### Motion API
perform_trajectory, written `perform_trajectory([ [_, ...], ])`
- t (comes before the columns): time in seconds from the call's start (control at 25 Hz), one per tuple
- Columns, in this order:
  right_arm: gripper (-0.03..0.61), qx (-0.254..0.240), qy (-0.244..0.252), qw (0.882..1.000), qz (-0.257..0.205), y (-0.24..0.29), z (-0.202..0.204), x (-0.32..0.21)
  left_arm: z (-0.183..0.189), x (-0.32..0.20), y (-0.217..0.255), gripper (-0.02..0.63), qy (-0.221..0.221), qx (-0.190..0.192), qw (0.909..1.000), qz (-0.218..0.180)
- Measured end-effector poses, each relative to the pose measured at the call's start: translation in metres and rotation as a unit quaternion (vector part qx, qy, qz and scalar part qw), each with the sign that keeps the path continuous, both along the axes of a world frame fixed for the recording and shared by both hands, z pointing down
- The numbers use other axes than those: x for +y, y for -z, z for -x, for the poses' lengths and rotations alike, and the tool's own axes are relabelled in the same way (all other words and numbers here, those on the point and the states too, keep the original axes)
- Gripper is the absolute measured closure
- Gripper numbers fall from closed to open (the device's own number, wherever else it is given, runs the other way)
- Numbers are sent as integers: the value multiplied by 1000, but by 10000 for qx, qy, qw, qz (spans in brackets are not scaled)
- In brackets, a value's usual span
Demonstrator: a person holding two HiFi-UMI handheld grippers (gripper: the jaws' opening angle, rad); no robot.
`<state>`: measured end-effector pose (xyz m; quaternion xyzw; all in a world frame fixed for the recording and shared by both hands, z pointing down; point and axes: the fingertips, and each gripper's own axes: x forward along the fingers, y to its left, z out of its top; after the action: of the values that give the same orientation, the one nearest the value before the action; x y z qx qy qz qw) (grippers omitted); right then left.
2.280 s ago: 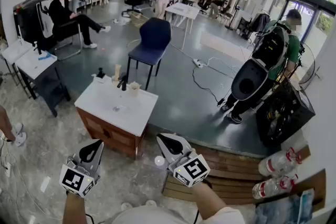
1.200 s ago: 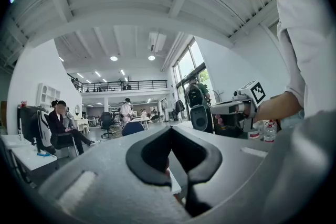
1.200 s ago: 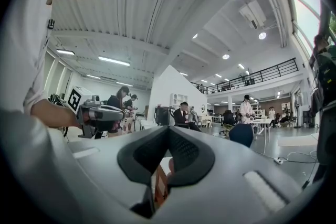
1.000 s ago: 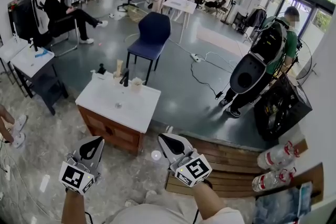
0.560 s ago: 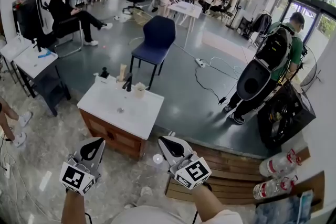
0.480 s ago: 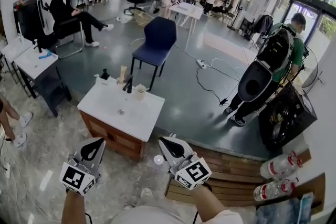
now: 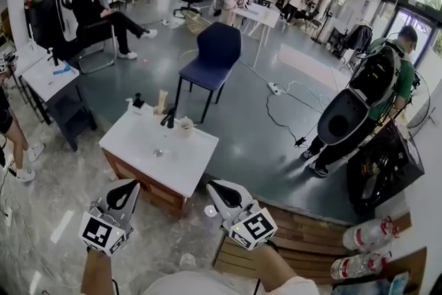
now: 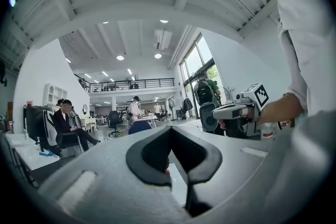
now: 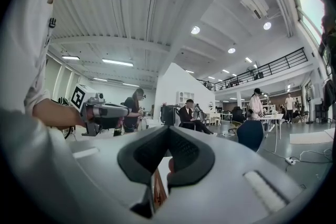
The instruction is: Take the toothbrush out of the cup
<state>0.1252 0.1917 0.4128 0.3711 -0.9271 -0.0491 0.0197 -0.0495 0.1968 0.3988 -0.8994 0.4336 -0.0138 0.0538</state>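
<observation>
Cup (image 7: 184, 125) on white cabinet top (image 7: 138, 140), well ahead of left gripper (image 7: 127, 189) and right gripper (image 7: 218, 188), both clenched empty

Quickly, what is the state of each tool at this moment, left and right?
Left grey two-jaw tool: closed, holding nothing.
Right grey two-jaw tool: closed, holding nothing.

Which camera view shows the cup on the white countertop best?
The head view: the cup stands on the white countertop near its far edge, small but unobstructed. In the left and right gripper views, the closed jaws fill the foreground and no cup can be made out.
</observation>
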Motion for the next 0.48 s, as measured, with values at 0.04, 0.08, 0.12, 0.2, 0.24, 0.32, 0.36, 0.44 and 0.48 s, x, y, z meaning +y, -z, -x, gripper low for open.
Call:
perform_trajectory([
  [0.04,577,11,33,10000,15,-2,-2,-4,-3,-3,-1,607,19,7,10000,13],
  [0.08,577,19,60,10000,28,-3,-3,-8,-5,-5,-3,607,35,9,10000,24],
  [0.12,577,21,82,10000,38,-5,-4,-12,-7,-8,-5,607,49,4,10000,37],
  [0.2,577,13,114,9999,64,-7,-4,-19,-8,-12,-8,607,72,-18,9999,74],
  [0.24,577,9,129,9999,83,-8,-4,-22,-8,-14,-9,607,84,-26,9999,95],
  [0.32,577,5,152,9998,114,-10,-1,-26,-4,-18,-10,607,116,-23,9999,125],
  [0.36,577,5,158,9998,122,-10,1,-29,-1,-21,-10,607,133,-14,9998,129],
  [0.44,577,7,152,9998,134,-10,5,-36,5,-28,-9,607,145,8,9998,131],
  [0.48,577,11,137,9998,148,-11,8,-40,8,-32,-9,607,140,20,9998,135],
])
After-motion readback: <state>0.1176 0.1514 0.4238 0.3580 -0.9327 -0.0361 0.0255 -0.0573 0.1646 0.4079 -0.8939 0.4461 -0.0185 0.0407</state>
